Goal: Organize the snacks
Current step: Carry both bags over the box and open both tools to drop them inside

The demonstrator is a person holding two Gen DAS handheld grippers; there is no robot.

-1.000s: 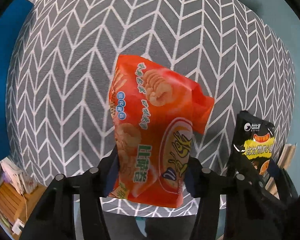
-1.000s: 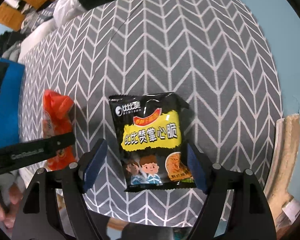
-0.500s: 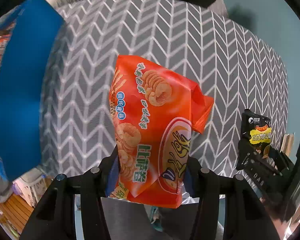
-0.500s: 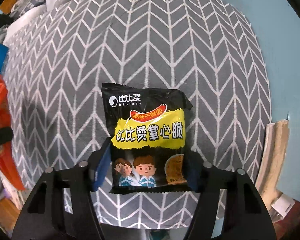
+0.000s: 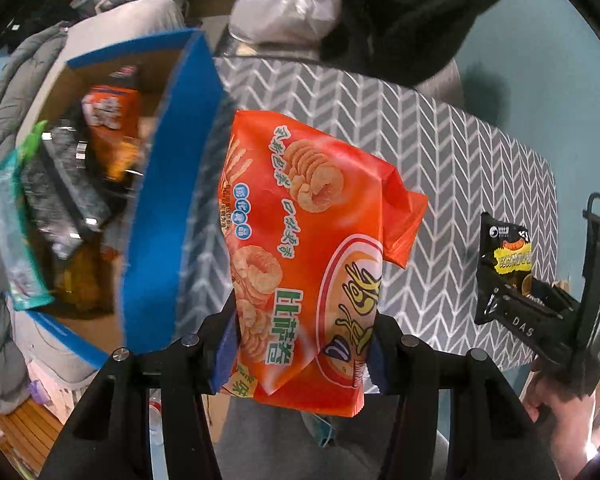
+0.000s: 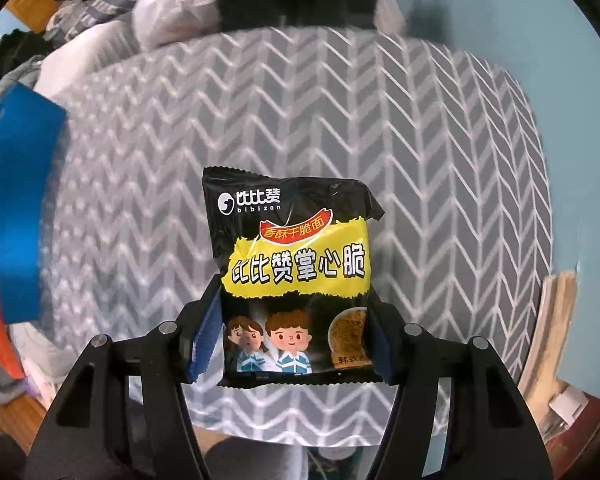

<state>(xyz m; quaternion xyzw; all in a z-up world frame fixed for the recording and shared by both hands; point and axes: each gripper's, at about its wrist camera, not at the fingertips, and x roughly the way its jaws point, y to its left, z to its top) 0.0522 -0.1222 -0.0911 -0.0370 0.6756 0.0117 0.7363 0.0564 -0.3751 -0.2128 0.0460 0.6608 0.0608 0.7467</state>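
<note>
My left gripper (image 5: pixel 300 344) is shut on the lower part of an orange snack bag (image 5: pixel 308 248), held in the air above the grey chevron tablecloth (image 5: pixel 460 160). Just left of the bag stands an open blue box (image 5: pixel 168 208) with several snack packets (image 5: pixel 108 128) inside. In the right wrist view my right gripper (image 6: pixel 292 332) is shut on a black and yellow noodle packet (image 6: pixel 296 268), lifted off the cloth (image 6: pixel 300 100). The left wrist view shows that packet (image 5: pixel 504 256) and the right gripper (image 5: pixel 540 312) at the far right. The blue box (image 6: pixel 20 200) sits at the left edge.
A white plastic bag (image 5: pixel 288 4) and dark clothing (image 5: pixel 412 12) lie beyond the table's far edge. Grey bedding (image 5: pixel 4 128) is left of the box. Pale wooden slats (image 6: pixel 552 328) stand by the table's right side. A hand (image 5: pixel 560 420) holds the right gripper.
The left gripper rose with the orange bag and moved toward the blue box, whose open top came into view. The right gripper closed on the black packet and lifted it.
</note>
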